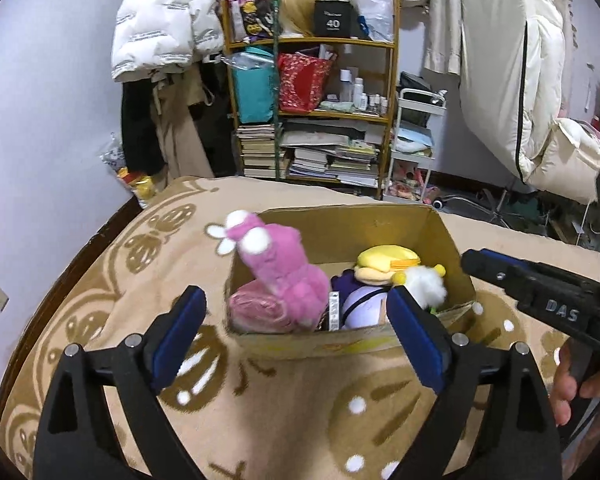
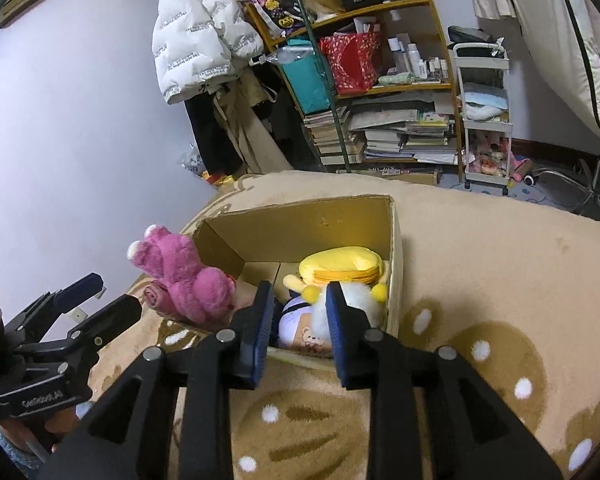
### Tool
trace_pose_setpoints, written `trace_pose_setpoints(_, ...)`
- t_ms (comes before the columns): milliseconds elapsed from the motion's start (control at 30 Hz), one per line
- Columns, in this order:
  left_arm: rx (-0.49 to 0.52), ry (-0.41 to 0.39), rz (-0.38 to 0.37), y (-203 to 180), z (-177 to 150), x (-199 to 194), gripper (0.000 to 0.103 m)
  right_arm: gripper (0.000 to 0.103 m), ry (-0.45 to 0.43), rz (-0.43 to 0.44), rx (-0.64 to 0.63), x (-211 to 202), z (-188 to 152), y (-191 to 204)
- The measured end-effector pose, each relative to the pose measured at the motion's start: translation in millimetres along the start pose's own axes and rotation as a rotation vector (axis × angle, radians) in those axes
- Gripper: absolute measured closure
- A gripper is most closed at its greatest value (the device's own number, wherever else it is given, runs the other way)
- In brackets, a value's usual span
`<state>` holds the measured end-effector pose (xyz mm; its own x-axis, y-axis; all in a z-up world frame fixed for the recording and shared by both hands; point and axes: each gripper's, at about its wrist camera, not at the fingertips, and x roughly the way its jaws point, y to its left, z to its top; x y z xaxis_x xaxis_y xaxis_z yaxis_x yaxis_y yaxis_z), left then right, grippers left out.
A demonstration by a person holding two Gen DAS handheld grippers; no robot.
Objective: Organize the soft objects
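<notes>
Tipping out is the main risk: the pink plush (image 2: 184,276) leans over the left wall of the cardboard box (image 1: 340,224), head and upper body outside the rim, lower half inside beside a rolled pink cloth (image 1: 256,308) in the box's near-left corner. Nothing grips it. A nudge from either tool, or its own top-heavy lean, could roll it onto the tan patterned blanket (image 2: 500,280) that the box sits on.

Second risk, judged: a reach into the box could catch the near wall and shove the whole box across the soft blanket, since that surface gives poor footing.

Left gripper (image 1: 296,344): fingers spread wide, empty, held just short of the box's near wall, pads touching nothing. Right gripper (image 2: 298,340): fingers parted a little, nothing between the pads, hovering over the box's near-right corner.

Box contents, right half: a yellow plush (image 2: 344,268) toward the back, a white fluffy toy with yellow knobs (image 1: 424,280) in front of it, a lavender-and-white plush (image 2: 300,328) against the near wall. All look loosely piled, squashy, fuzzy. The pink one's fur is long and matted; it would compress readily under the pads.
</notes>
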<state>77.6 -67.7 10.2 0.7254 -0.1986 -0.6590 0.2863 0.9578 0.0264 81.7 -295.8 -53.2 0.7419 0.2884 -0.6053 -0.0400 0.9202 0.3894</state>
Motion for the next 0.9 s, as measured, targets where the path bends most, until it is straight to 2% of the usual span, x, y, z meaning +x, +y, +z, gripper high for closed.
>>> trace_pose_setpoints(33,-0.005,-0.004,0.003,2,-1,-4,0.011,0.064,-0.008,-0.004,-0.009,-5,-1,2)
trace_pose_setpoints(67,-0.011,-0.01,0.01,4,-2,-7,0.011,0.05,-0.018,-0.01,-0.016,-9,-1,5)
trace_pose_setpoints(100,-0.014,-0.019,0.02,6,-4,-12,0.009,0.041,-0.033,-0.015,-0.022,-15,-3,8)
trace_pose_setpoints(233,-0.006,-0.062,0.051,14,-9,-33,0.005,0.03,-0.077,-0.025,-0.044,-33,-4,17)
trace_pose_setpoints(300,-0.003,-0.081,0.068,18,-10,-43,0.004,0.014,-0.095,-0.043,-0.055,-41,-5,22)
trace_pose_setpoints(400,-0.035,-0.117,0.095,31,-12,-60,0.003,0.003,-0.127,-0.059,-0.07,-54,-8,27)
trace_pose_setpoints(467,-0.059,-0.131,0.099,40,-13,-69,0.002,0.0,-0.139,-0.062,-0.077,-60,-9,30)
trace_pose_setpoints(633,-0.093,-0.163,0.116,55,-19,-92,0.001,0.0,-0.165,-0.073,-0.099,-76,-14,39)
trace_pose_setpoints(900,-0.058,-0.186,0.121,54,-30,-113,0.001,0.0,-0.195,-0.095,-0.124,-98,-28,44)
